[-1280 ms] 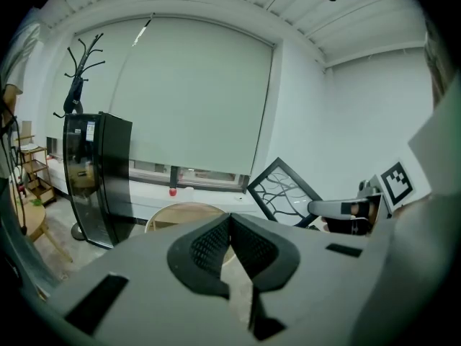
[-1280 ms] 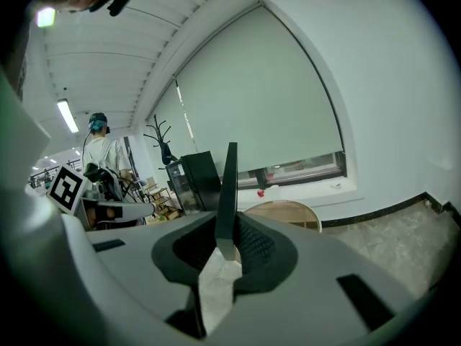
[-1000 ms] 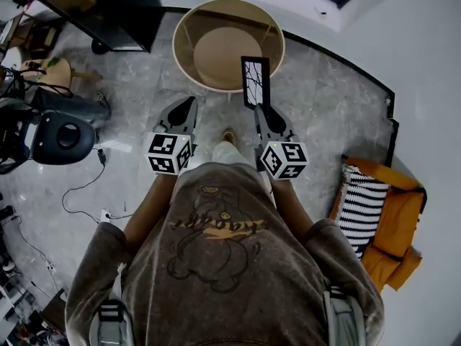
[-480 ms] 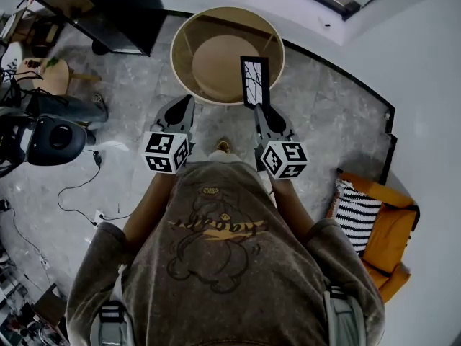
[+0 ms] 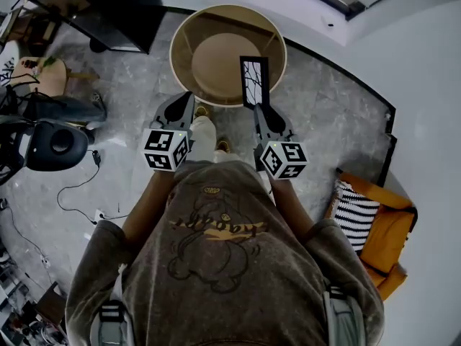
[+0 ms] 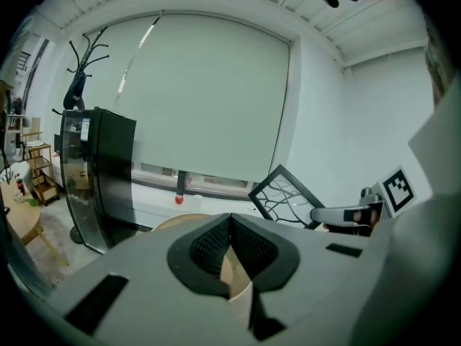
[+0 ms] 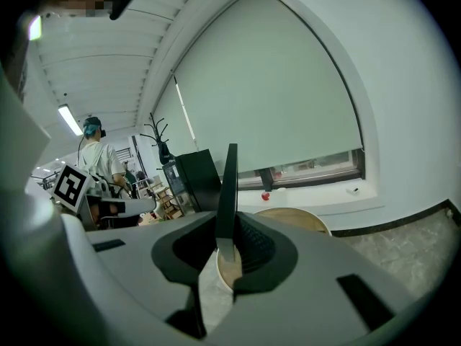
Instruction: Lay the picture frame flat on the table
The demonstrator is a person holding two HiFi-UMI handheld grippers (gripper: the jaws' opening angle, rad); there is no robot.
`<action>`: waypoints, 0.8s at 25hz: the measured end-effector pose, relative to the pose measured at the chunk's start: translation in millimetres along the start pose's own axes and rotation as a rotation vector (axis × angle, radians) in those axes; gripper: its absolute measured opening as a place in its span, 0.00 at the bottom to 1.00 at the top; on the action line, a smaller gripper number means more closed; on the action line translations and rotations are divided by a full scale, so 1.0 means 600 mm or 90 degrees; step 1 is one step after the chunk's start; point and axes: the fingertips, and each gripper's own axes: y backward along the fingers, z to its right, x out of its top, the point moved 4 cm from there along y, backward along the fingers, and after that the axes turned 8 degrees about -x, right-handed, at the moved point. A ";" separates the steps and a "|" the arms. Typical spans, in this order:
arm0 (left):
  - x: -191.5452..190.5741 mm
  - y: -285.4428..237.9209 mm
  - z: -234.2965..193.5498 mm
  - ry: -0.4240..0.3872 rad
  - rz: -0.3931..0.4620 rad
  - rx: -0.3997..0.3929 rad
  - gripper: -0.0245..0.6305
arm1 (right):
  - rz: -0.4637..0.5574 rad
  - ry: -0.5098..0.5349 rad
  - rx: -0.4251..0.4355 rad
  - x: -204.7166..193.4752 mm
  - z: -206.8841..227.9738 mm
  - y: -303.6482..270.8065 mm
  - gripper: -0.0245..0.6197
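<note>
right gripper [image 5: 258, 107] pinches picture frame [image 5: 254, 82] upright by its lower edge at the table [image 5: 212, 60]'s near rim, left gripper [image 5: 189, 96] closed, empty; thin edge grip may let it swing or slip when tilting flat.

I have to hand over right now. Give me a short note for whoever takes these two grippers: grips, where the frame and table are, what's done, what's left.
Right gripper: shut on the lower edge of the picture frame, which is upright and in the air.
Left gripper: shut, empty.
Round table: straight ahead, both grippers at its near rim.
Done: frame in hand at the table.
Left: lower the frame, lay it flat on the tabletop, release.
</note>
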 end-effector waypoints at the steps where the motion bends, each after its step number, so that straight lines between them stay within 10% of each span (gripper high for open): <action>1: 0.002 -0.006 -0.005 0.001 -0.002 -0.003 0.06 | 0.000 -0.001 -0.002 0.003 0.000 -0.007 0.16; 20: 0.056 -0.159 -0.100 0.006 -0.033 -0.067 0.06 | 0.004 -0.017 -0.032 0.070 0.018 -0.159 0.16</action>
